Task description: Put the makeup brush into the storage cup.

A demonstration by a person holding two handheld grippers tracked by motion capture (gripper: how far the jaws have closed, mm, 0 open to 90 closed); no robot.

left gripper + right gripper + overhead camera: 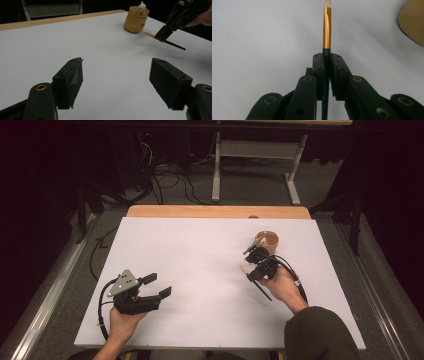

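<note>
Right gripper view: jaws of the right gripper (326, 62) clamped on a paintbrush (327, 27), bristles forward, clear of the white table (200, 250). Probably mid-carry toward the tan cup (267, 241) just beside; next, tip upright and lower in. Cup's contents unclear, small figure at rim. Left gripper (160, 286) jaws wide, holding nothing.

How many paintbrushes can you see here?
1: the paintbrush is clamped in the right tongs, above the white table near the tan cup. The cup could hide more.
</note>
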